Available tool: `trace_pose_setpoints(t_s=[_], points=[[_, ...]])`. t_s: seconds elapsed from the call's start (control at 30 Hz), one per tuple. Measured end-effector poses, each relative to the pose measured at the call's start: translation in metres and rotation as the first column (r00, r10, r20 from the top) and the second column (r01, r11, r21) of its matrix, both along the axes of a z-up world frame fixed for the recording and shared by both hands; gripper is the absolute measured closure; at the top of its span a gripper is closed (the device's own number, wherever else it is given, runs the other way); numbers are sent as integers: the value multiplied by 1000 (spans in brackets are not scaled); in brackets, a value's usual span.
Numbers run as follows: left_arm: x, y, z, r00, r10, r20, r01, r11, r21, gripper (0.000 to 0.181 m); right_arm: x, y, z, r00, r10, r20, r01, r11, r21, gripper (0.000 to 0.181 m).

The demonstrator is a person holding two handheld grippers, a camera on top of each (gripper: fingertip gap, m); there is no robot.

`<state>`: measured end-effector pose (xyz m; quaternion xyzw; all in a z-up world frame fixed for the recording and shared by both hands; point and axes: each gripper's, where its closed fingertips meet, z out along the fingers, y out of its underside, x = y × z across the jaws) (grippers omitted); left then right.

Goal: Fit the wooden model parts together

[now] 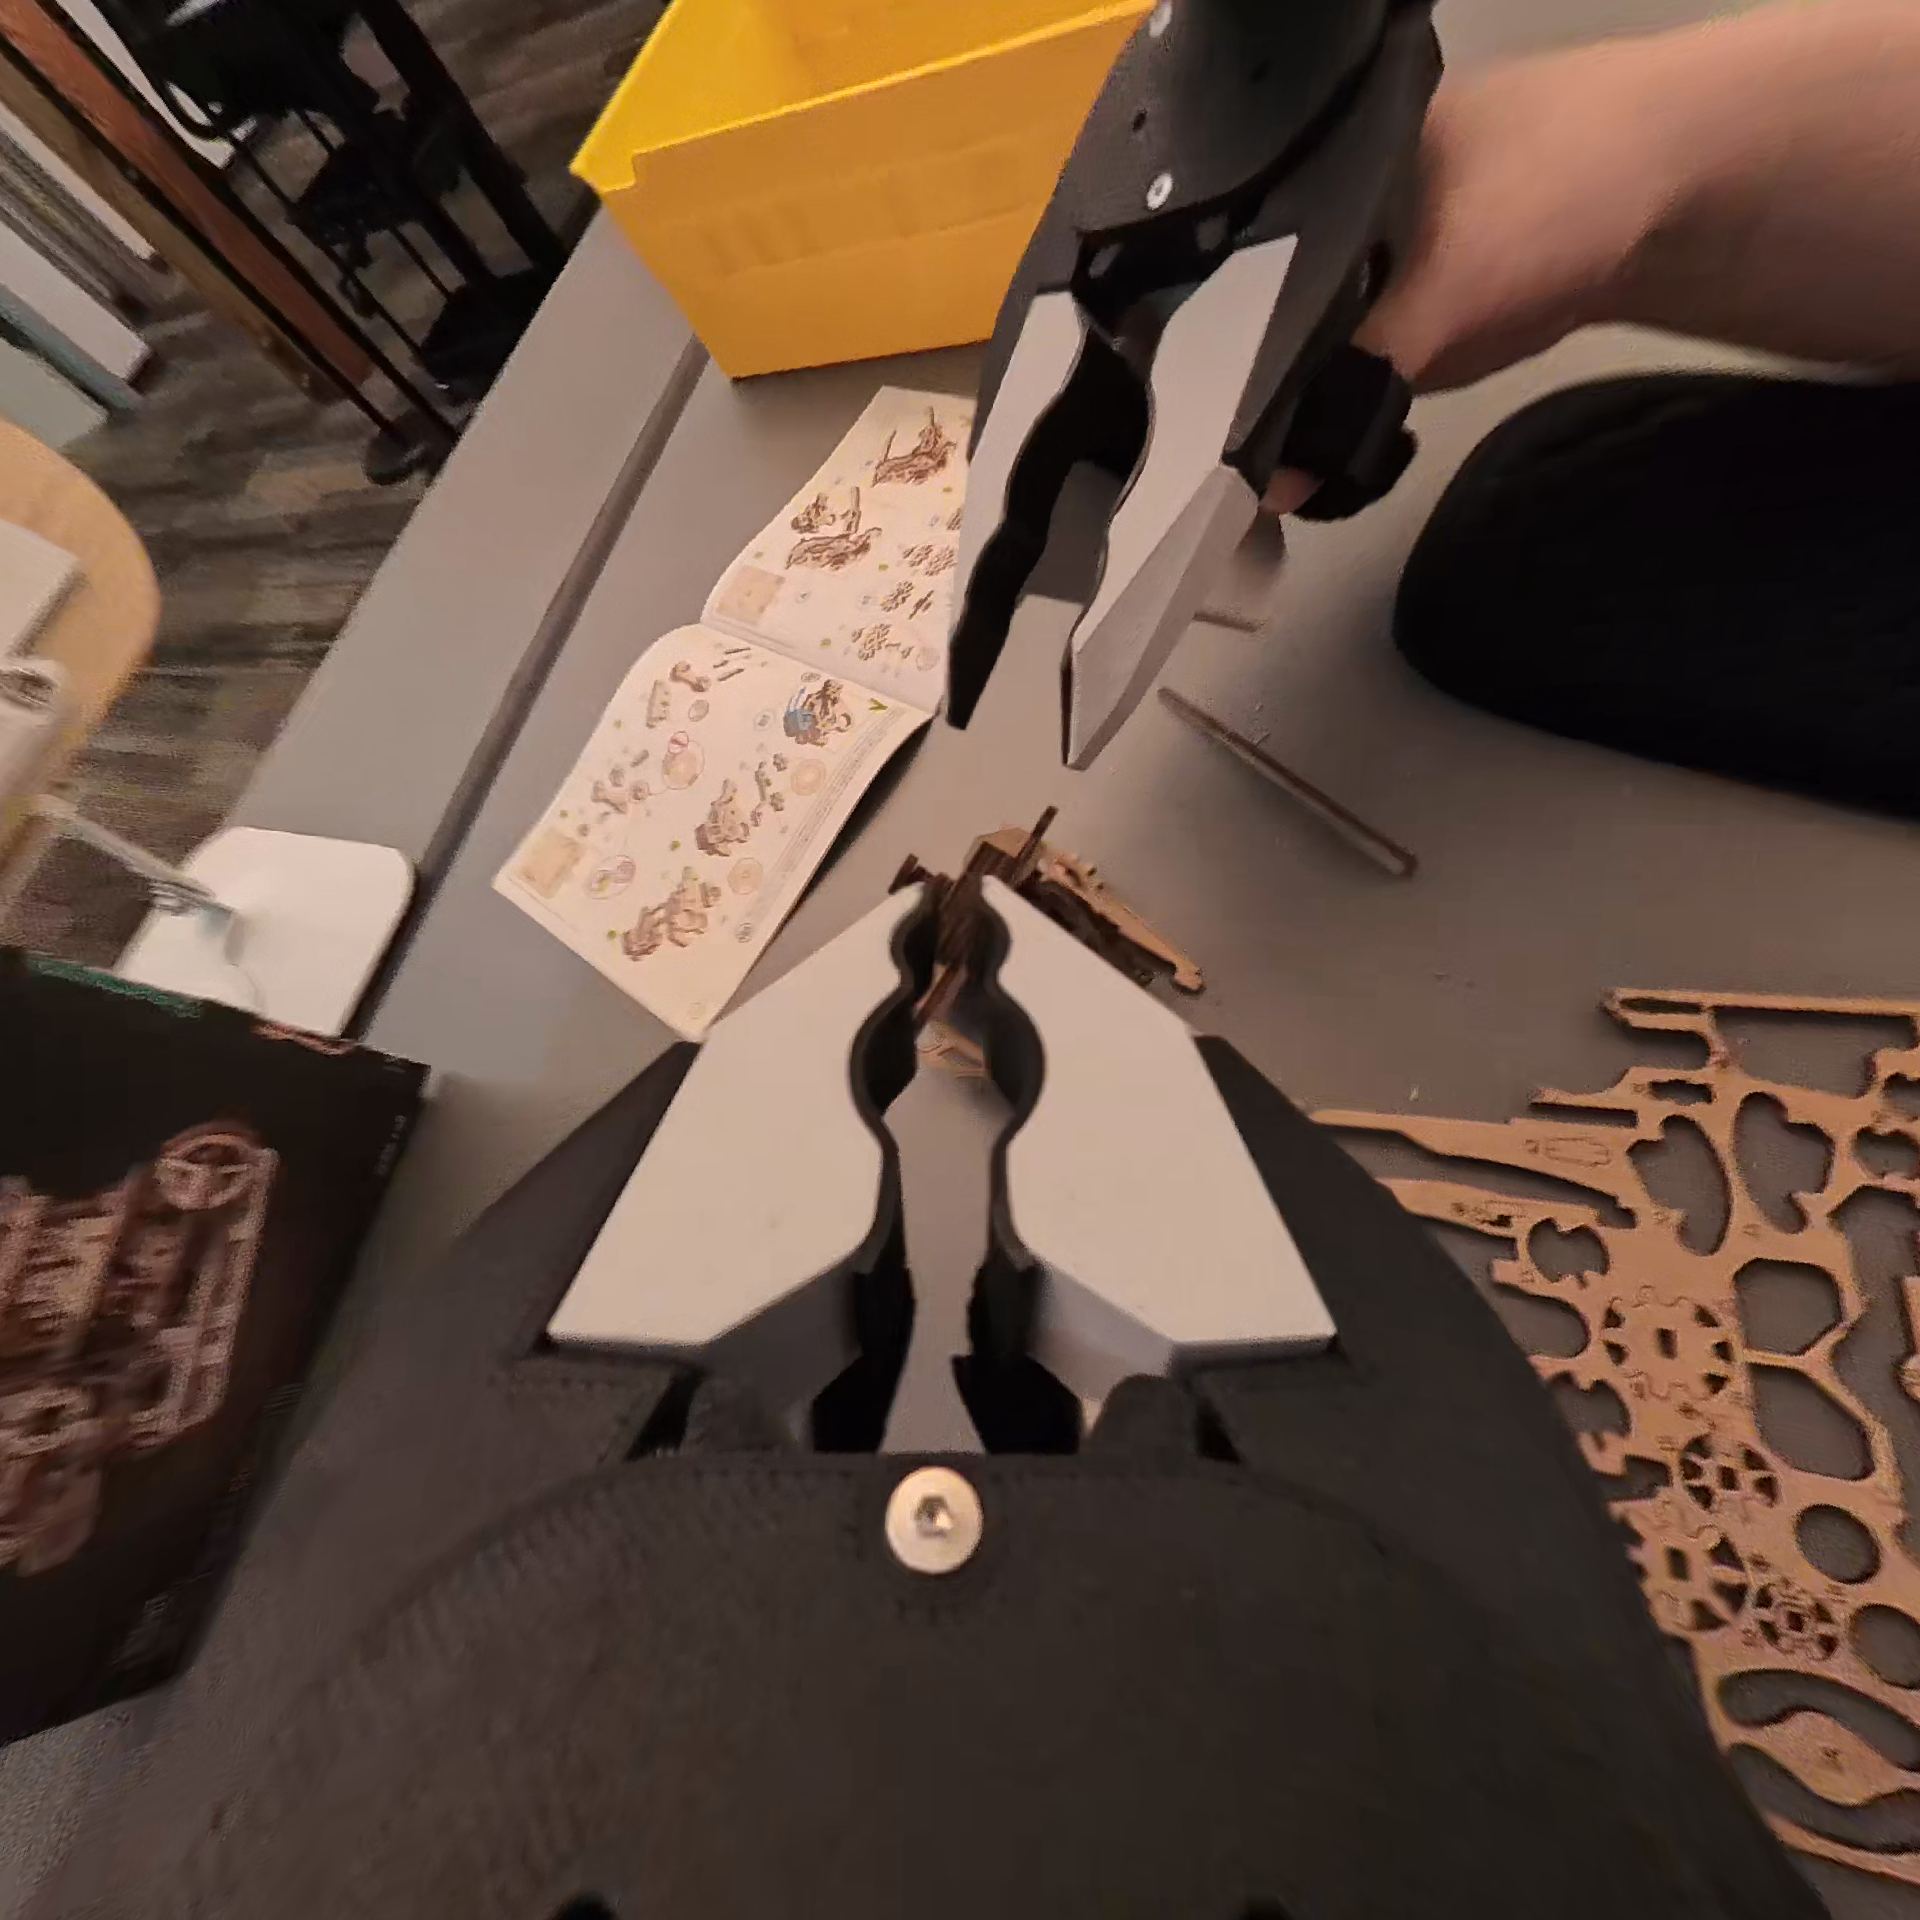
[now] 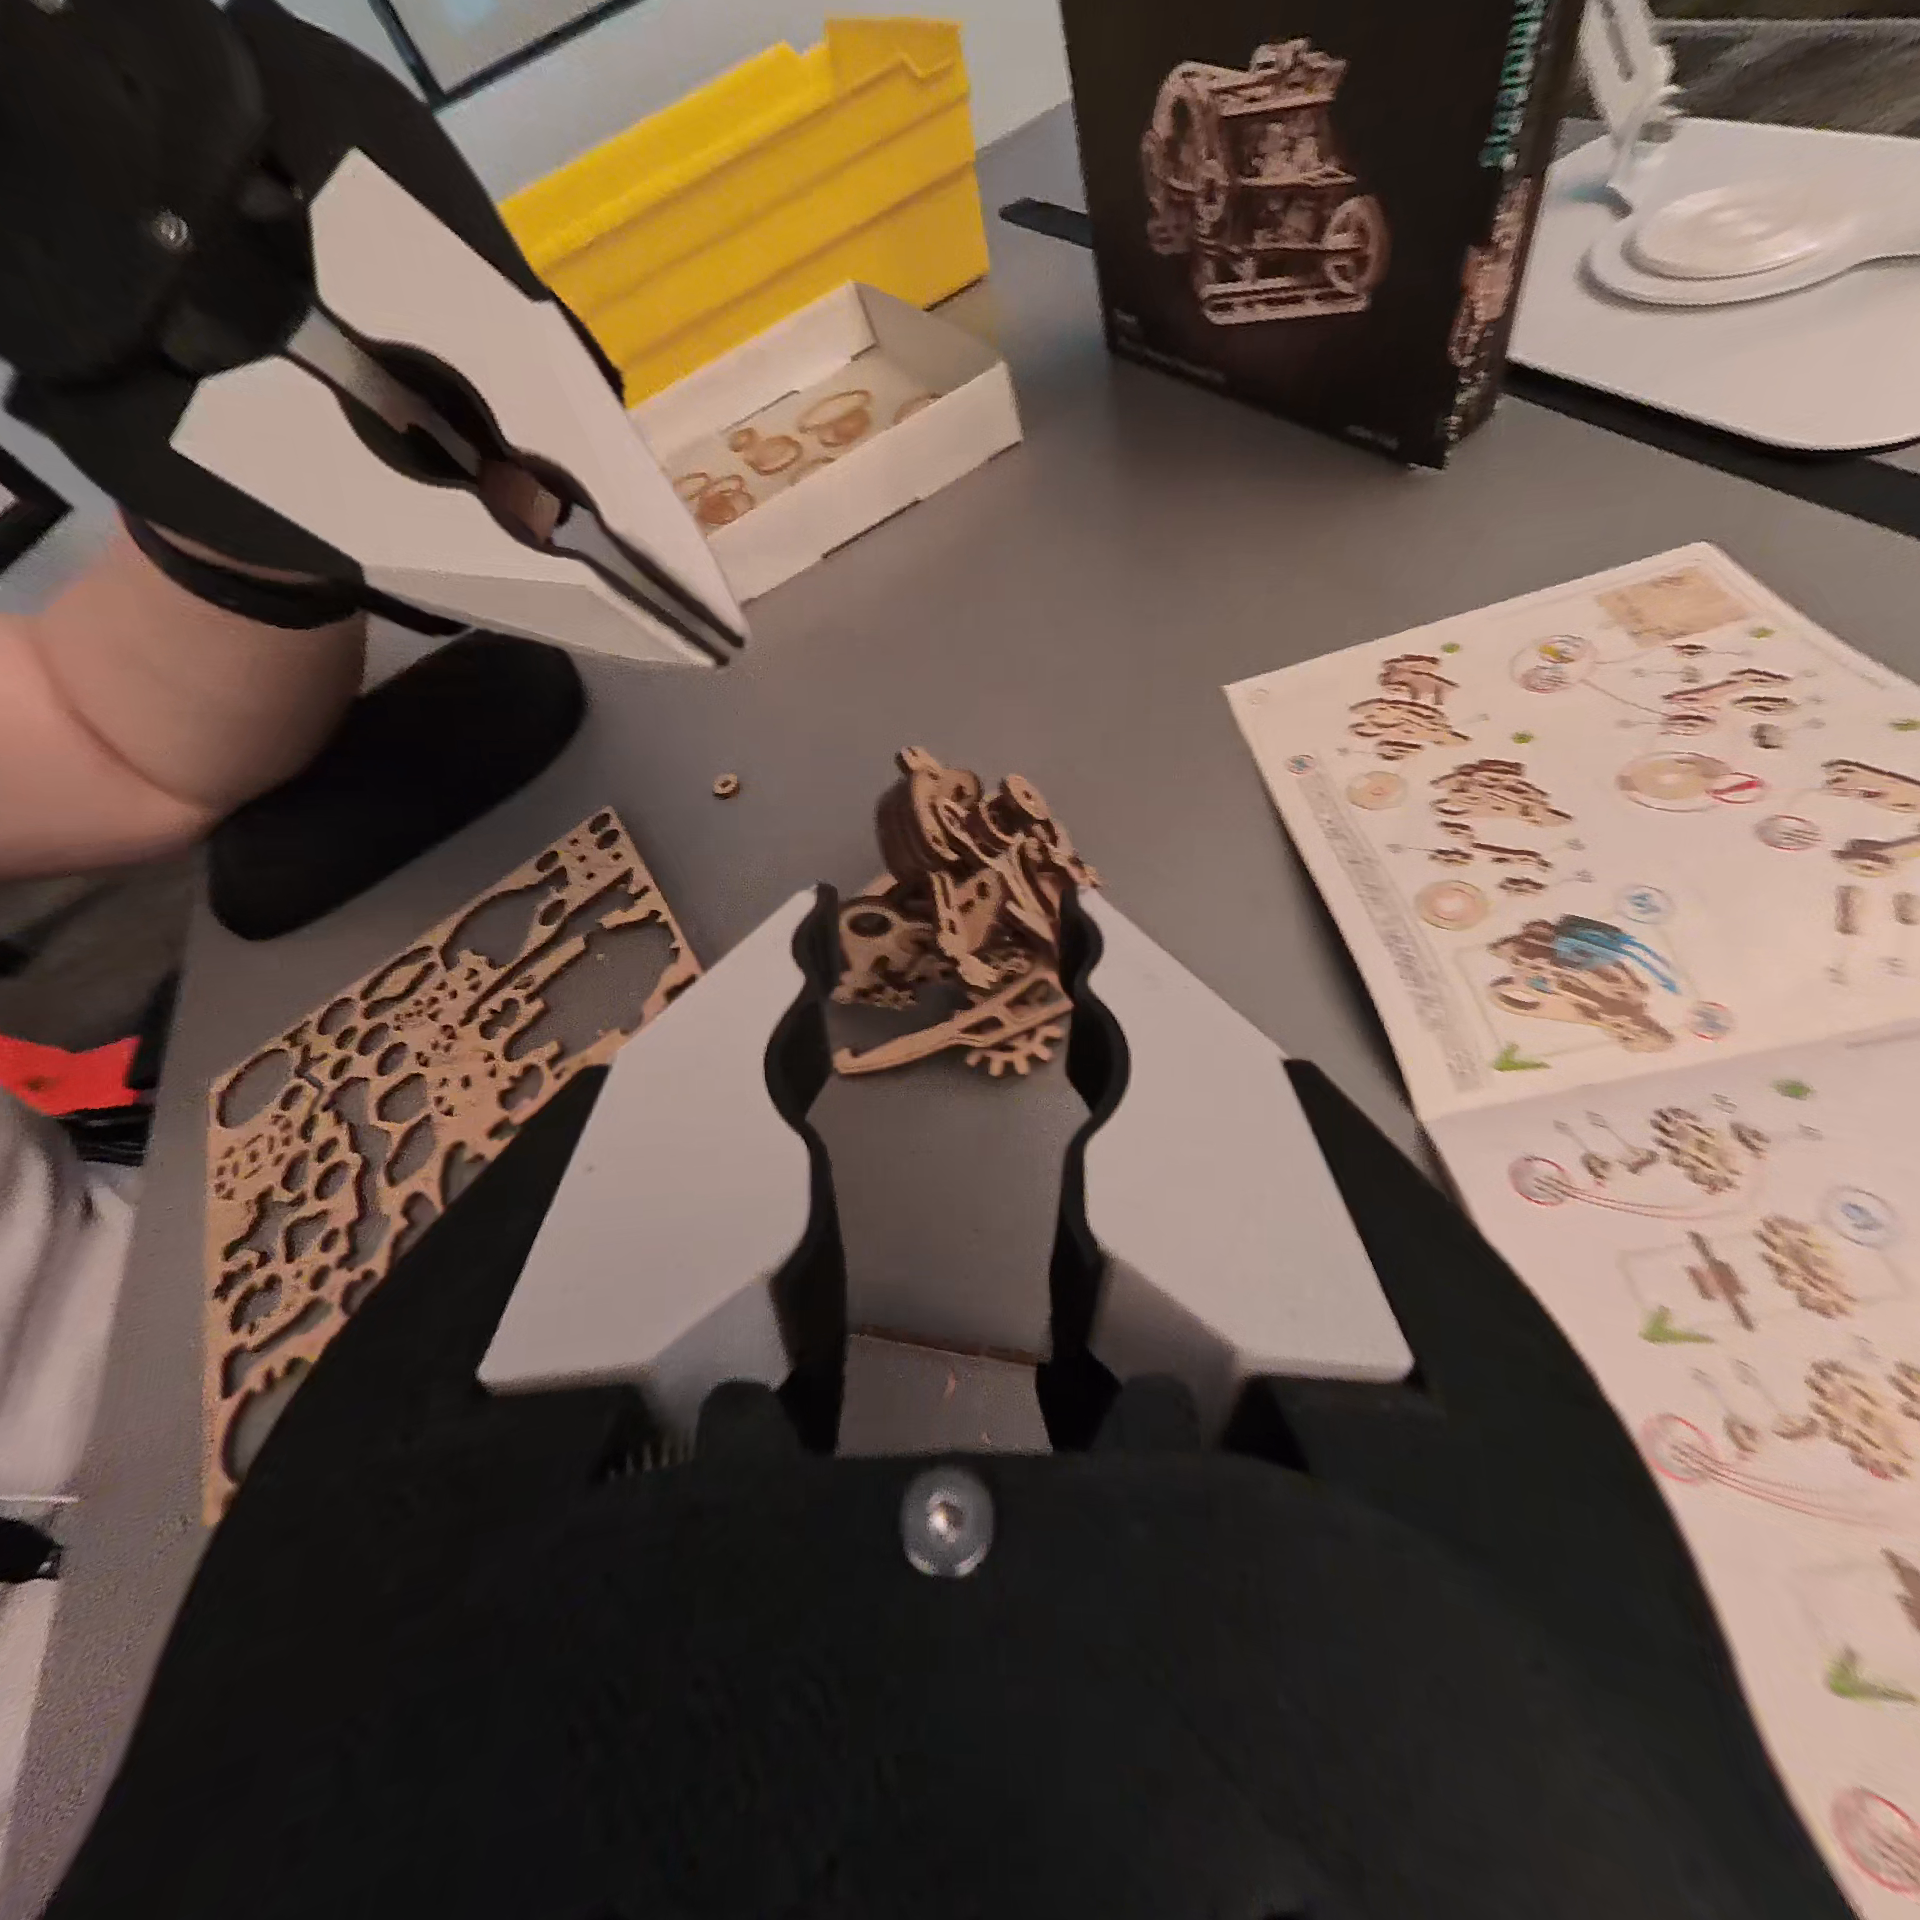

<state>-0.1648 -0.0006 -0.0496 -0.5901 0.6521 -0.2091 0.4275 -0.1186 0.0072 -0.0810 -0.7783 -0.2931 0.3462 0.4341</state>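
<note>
A small, partly built wooden model [image 2: 956,914] stands on the grey table [image 2: 1039,644]; it also shows in the left wrist view [image 1: 1070,904]. My right gripper [image 2: 945,899] is open, its fingertips on either side of the model's near end, not gripping it. In the left wrist view the right gripper [image 1: 1018,738] hangs above the model. My left gripper [image 1: 951,904] is shut, and I see nothing held in it. In the right wrist view the left gripper [image 2: 732,649] hovers up and to the left of the model. A tiny wooden ring [image 2: 727,784] lies beneath it.
A punched-out wooden parts sheet [image 2: 416,1039] lies left of the model and an open instruction booklet [image 2: 1610,935] right of it. Behind are a white tray of parts [image 2: 831,447], a yellow bin [image 2: 769,208] and a black box [image 2: 1278,229]. A thin wooden stick [image 1: 1288,779] lies nearby.
</note>
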Motion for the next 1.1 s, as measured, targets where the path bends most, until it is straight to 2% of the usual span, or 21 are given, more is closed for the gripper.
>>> trace_pose_setpoints(t_s=[0.03, 0.1, 0.17, 0.3, 0.4, 0.5, 0.57, 0.63, 0.7, 0.8, 0.93, 1.1], points=[[1, 0, -2, 1000, -12, 18, 14, 998, -60, 168, 2, 0, 0, 1000, 11, -1, -11, 1000, 8, 140], [1, 3, -12, 998, -48, 31, 52, 988, -145, 151, 3, -1, -2, 999, 43, 17, -44, 999, 30, 140], [0, 12, -27, 997, -70, 31, 74, 986, -150, 141, 1, 0, -6, 995, 59, 74, -66, 992, 103, 139], [-1, 27, -53, 995, -101, -11, 100, 993, -65, 152, -12, -5, -21, 959, 92, 268, -153, 964, 216, 139], [4, 29, -63, 991, -130, -36, 130, 991, 7, 163, -13, 2, -30, 904, 10, 427, -165, 930, 328, 150], [7, 27, -66, 988, -146, -58, 150, 986, 69, 169, -13, 7, -39, 846, -39, 532, -193, 907, 374, 149], [7, 24, -60, 987, -155, -47, 159, 982, 97, 169, -16, 7, -44, 828, -36, 559, -217, 899, 380, 155], [6, 18, -49, 986, -164, -17, 165, 980, 113, 169, -17, 5, -36, 812, -58, 580, -245, 869, 429, 159], [1, 16, -36, 988, -151, 2, 149, 978, 147, 168, -20, 2, -17, 823, -102, 558, -246, 823, 513, 160], [-6, 7, -9, 984, -169, 50, 162, 979, 122, 147, -27, -6, 16, 813, -206, 544, -261, 707, 657, 163], [-21, -11, 22, 949, -264, 172, 277, 959, -58, 139, -31, -19, 47, 754, -356, 552, -334, 516, 789, 165], [-39, -8, 49, 896, -260, 359, 370, 886, -281, 142, -38, -32, 63, 708, -457, 538, -410, 355, 840, 165]])
